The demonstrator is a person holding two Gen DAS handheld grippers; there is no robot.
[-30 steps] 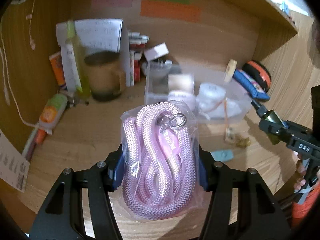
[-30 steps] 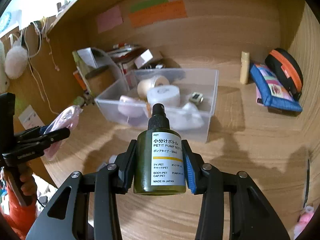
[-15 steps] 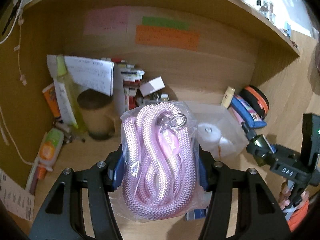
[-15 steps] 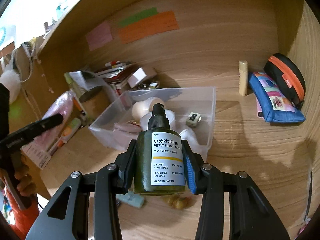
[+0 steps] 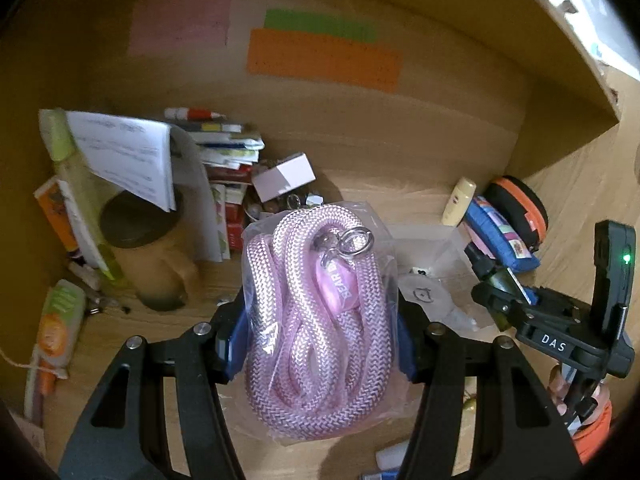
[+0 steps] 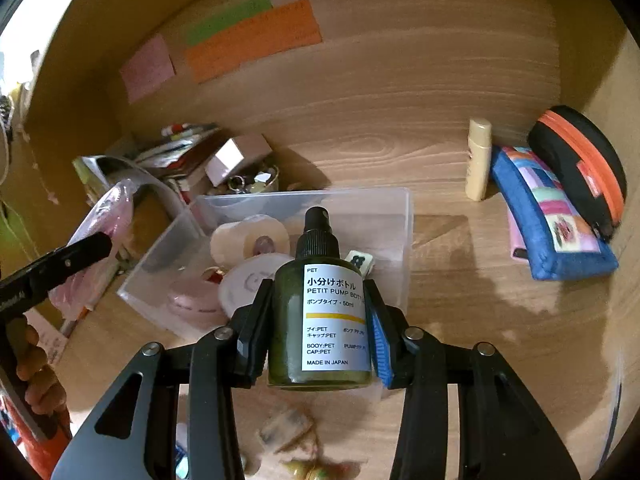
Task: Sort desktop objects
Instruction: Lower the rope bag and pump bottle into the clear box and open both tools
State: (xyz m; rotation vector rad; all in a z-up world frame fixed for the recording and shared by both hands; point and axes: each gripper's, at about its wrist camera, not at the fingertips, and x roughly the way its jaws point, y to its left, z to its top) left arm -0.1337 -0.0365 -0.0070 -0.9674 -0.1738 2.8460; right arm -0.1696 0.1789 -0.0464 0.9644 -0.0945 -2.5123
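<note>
My left gripper (image 5: pixel 320 328) is shut on a clear bag of pink rope (image 5: pixel 320 320) with a metal ring, held above the desk. My right gripper (image 6: pixel 320 316) is shut on a dark green pump bottle (image 6: pixel 320 320) with a white label, held upright over the front of a clear plastic bin (image 6: pixel 400 208). The bin holds tape rolls, a pink case and a small die. In the left wrist view the bin (image 5: pixel 436 240) lies behind the rope, and the right gripper (image 5: pixel 504 292) hangs at the right with the bottle. The left gripper (image 6: pixel 80 252) shows at the left of the right wrist view.
A mug (image 5: pixel 152 264), papers and stacked books (image 5: pixel 224 160) crowd the back left. A cream tube (image 6: pixel 478 160), a blue pouch (image 6: pixel 548 216) and a black-orange case (image 6: pixel 580 164) stand at the back right. Small items (image 6: pixel 288 432) lie on the desk near the front.
Both grippers have risen and moved forward toward the bin with their loads. The bin now sits lower and closer in both views. Both grips are unchanged.
</note>
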